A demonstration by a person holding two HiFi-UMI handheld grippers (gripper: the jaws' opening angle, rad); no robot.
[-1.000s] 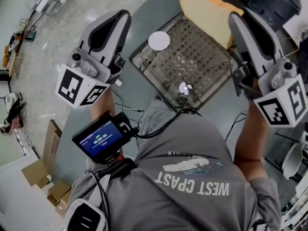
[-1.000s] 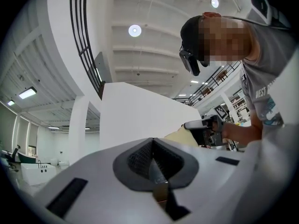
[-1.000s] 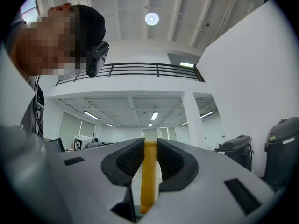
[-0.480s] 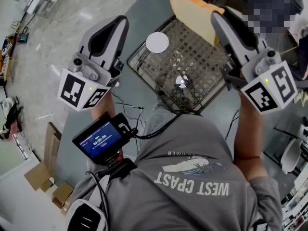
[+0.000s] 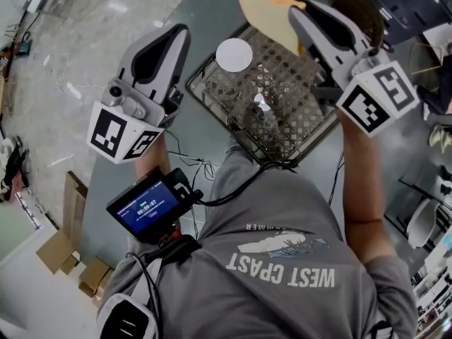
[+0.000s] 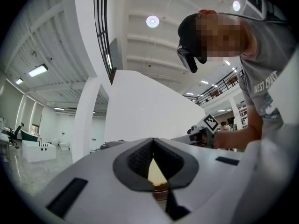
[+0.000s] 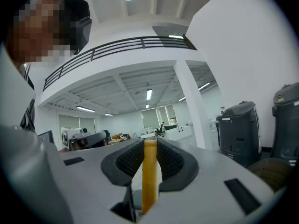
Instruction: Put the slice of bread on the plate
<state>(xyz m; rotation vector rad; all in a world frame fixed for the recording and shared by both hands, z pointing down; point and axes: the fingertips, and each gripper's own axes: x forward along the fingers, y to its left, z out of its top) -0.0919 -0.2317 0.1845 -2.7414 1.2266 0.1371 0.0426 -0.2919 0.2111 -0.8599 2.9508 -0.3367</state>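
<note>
A tan slice of bread (image 5: pixel 265 13) hangs above the far edge of a wire rack (image 5: pixel 282 111), held upright with my right gripper (image 5: pixel 300 9) shut on its edge. In the right gripper view the slice of bread (image 7: pixel 149 181) stands edge-on between the dark pads. A small white round plate (image 5: pixel 234 54) lies at the rack's left corner, left of and below the bread. My left gripper (image 5: pixel 176 34) hovers beside the rack's left side, jaws together and nothing held. Its pads (image 6: pixel 140 160) meet at the tip in the left gripper view.
The rack sits on a grey table (image 5: pixel 205 133) whose left edge drops to a pale floor. A small white object (image 5: pixel 263 103) lies mid-rack. A dark round vessel (image 5: pixel 357 2) stands behind the right gripper. Cardboard boxes (image 5: pixel 63 253) sit on the floor.
My right gripper has carried the bread leftward over the rack's far edge, closer to the white plate. The left gripper has barely moved.
</note>
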